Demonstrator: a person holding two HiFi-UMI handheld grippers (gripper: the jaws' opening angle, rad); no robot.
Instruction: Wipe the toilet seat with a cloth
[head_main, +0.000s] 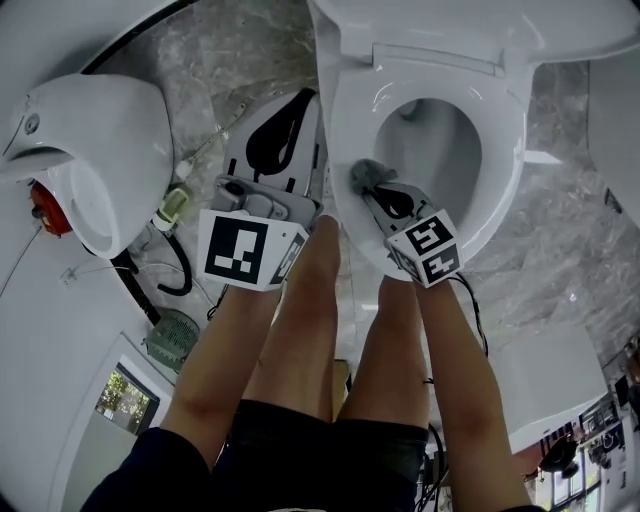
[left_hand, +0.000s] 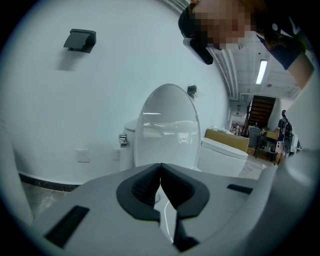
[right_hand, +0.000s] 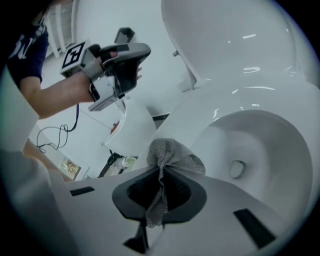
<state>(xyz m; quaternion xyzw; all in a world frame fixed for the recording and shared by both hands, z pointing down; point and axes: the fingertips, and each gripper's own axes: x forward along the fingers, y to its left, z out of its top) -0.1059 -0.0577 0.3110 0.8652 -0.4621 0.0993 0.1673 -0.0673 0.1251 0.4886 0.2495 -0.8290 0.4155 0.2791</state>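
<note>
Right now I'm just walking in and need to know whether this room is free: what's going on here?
A person holds a gripper in each hand. The right claw is shut on a grey cloth, held at the left side of the toilet seat; whether the cloth touches the seat is hard to tell. The left claw is shut and empty, held off to the side. The lid is up.
</note>
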